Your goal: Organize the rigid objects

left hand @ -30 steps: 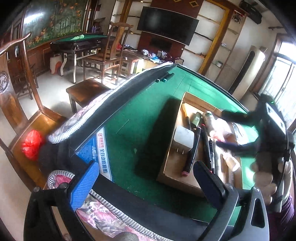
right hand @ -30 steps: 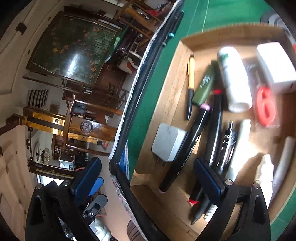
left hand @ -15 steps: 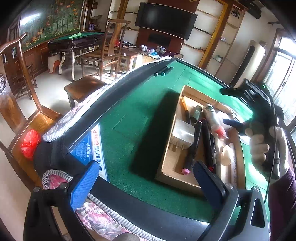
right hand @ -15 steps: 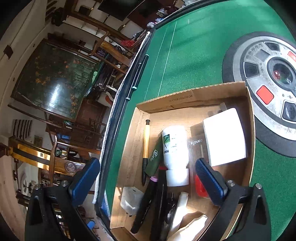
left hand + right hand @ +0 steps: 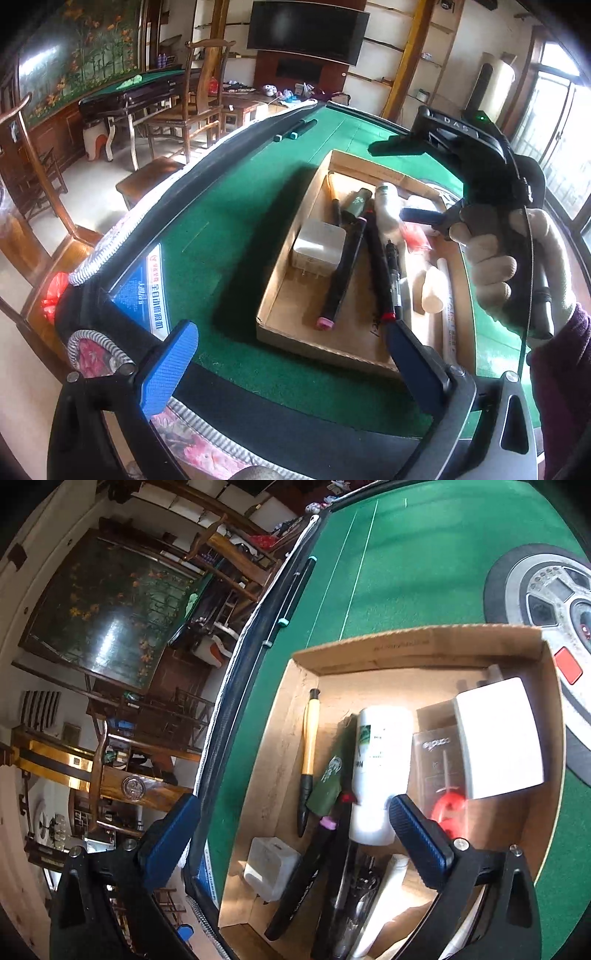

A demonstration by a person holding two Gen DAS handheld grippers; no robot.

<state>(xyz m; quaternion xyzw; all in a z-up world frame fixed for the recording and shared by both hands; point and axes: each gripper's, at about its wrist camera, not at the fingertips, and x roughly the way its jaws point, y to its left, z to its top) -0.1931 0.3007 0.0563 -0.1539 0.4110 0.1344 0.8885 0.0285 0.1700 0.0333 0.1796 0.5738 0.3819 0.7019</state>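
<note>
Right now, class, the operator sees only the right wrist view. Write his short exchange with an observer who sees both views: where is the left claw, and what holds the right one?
Operator: Where is the left claw?
Observer: The left claw is open and empty. It is over the near rim of the table, short of the box.
Operator: What holds the right claw?
Observer: A gloved hand holds the right claw, which is open above the far right of the box.
</note>
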